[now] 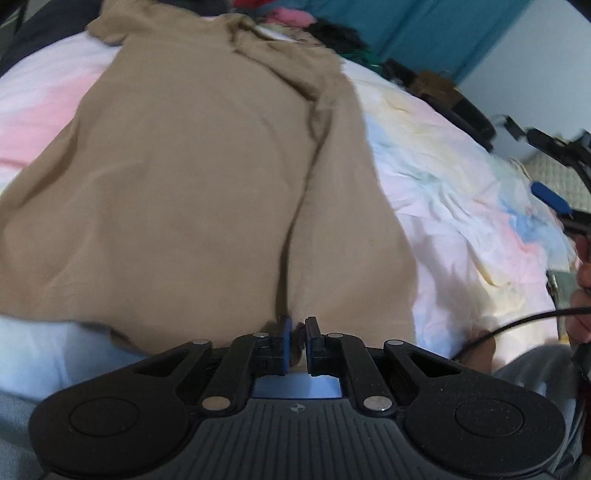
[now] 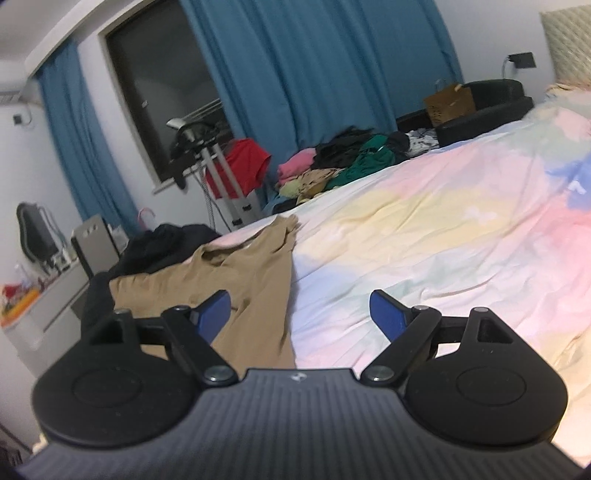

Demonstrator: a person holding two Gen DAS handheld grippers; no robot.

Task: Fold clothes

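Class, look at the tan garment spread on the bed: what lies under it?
The tan garment lies on a pastel multicoloured bedsheet, which shows around its edges. Whatever is directly beneath the cloth is covered.

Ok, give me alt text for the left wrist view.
The left gripper, nearly shut, pinches the near edge of a tan garment spread over a pastel bedsheet. A pile of clothes lies beyond it, before a blue curtain.
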